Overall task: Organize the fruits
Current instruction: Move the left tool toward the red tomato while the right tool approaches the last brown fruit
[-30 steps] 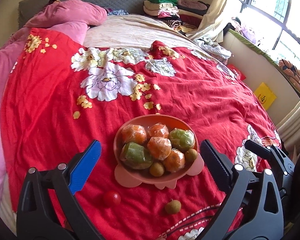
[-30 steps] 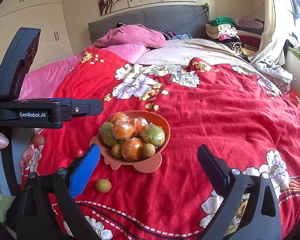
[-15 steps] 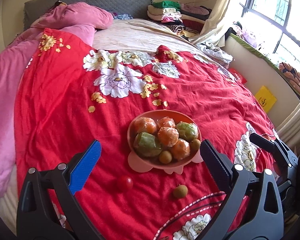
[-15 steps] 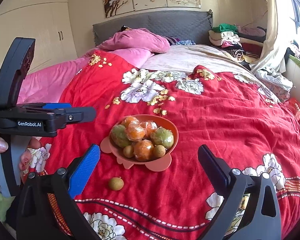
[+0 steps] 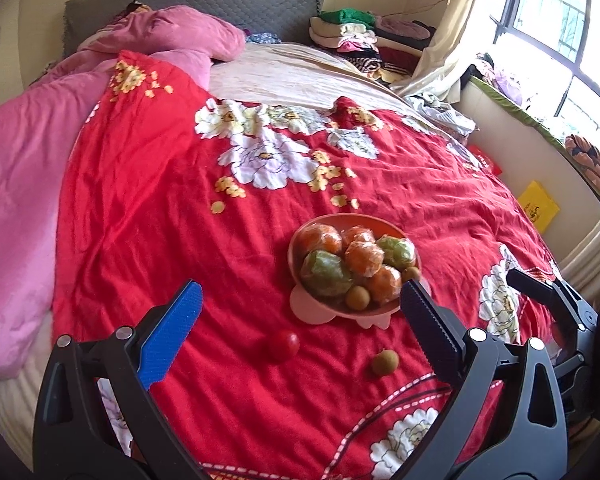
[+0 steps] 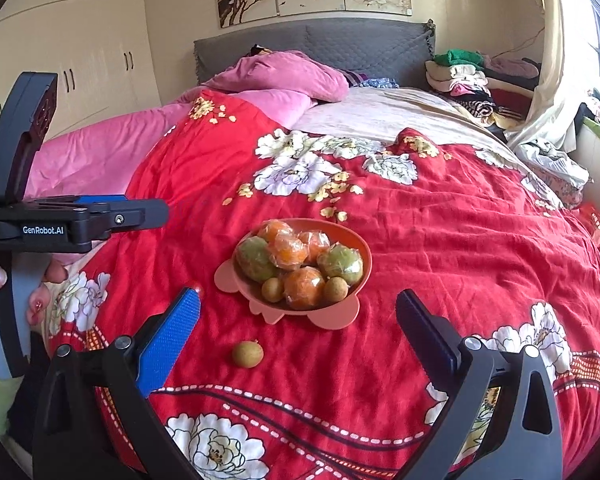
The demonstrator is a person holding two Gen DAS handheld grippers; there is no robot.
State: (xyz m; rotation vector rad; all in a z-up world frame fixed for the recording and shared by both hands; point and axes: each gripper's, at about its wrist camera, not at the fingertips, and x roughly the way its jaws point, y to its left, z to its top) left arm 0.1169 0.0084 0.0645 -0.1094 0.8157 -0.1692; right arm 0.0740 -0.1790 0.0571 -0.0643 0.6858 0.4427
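Observation:
A pink bowl (image 5: 300,308) (image 6: 356,248) sits on the red floral bedspread, piled with wrapped orange and green fruits and small brown longans. A red cherry tomato (image 5: 281,345) and a loose longan (image 5: 385,363) (image 6: 247,354) lie on the spread in front of the bowl. My left gripper (image 5: 300,320) is open and empty, above the spread with the tomato between its fingers' span. My right gripper (image 6: 298,324) is open and empty, just short of the bowl, the longan ahead of it to the left. The left gripper's body (image 6: 44,224) shows at the right wrist view's left edge.
The red bedspread (image 5: 180,208) covers most of the bed. A pink quilt (image 5: 16,184) lies along the left side, pillows and folded clothes (image 5: 352,36) at the head. A window ledge (image 5: 540,148) and wall run along the right.
Both grippers have pulled back and up from the bowl, so it looks smaller and farther. The left view has swung so the bowl sits more to the right. Nothing was grasped.

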